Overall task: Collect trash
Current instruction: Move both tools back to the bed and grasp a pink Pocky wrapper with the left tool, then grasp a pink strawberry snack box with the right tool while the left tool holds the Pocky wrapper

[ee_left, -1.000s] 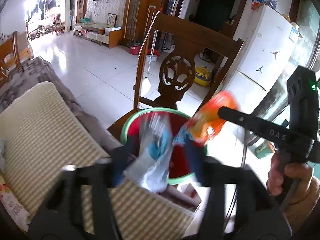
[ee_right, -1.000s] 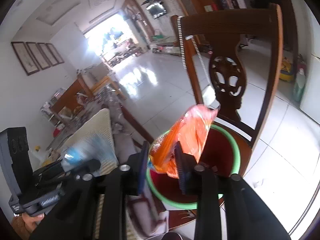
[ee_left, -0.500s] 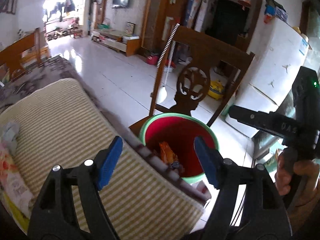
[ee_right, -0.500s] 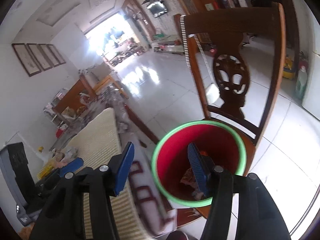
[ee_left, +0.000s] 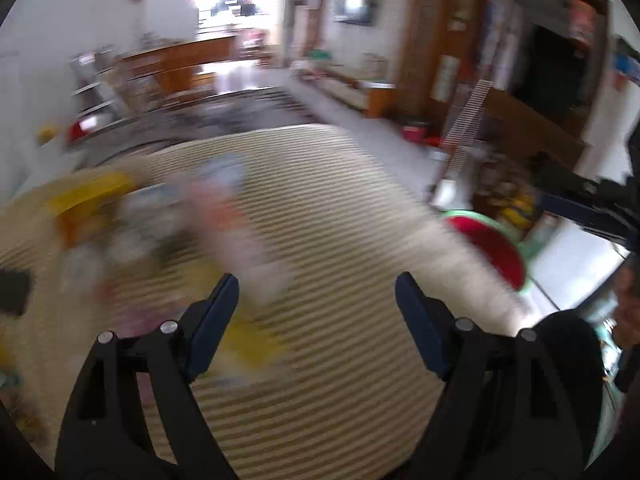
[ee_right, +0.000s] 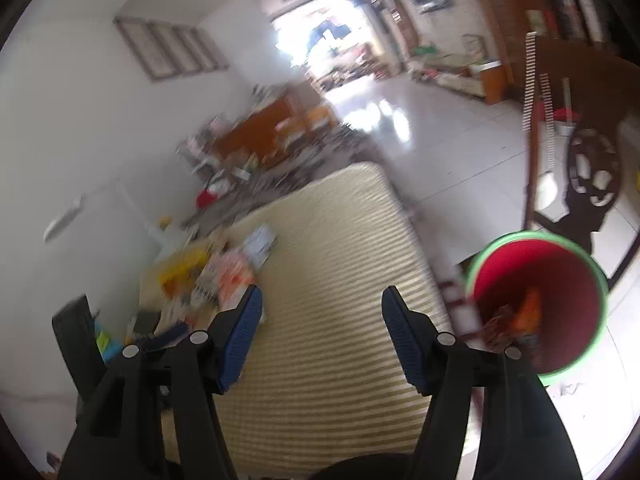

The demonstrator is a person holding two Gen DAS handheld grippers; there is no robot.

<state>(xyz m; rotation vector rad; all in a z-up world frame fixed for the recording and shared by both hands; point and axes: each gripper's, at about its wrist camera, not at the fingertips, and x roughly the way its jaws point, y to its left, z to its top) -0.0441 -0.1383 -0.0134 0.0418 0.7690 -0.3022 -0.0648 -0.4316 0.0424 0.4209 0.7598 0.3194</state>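
Both grippers are empty, jaws opening: the left gripper (ee_left: 316, 296) and right gripper (ee_right: 322, 312) aim at the crumpled snack wrappers (ee_right: 224, 272) ahead-left on the striped beige mat (ee_right: 340, 240). The green-rimmed red plastic bucket (ee_right: 536, 304) sits to their right, handy for drops.

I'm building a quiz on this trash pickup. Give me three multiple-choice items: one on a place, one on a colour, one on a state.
1. Where does the remaining trash lie?
A. on the striped mat
B. on the chair
C. on the floor tiles

2. What colour is the bin's rim?
A. blue
B. green
C. yellow

3. What is between the right gripper's jaws?
A. an orange bag
B. a bottle
C. nothing

Answers: 1 A, the litter sits on the mat's far left part. 2 B, a green ring tops the red bin. 3 C, the opening jaws frame only mat.
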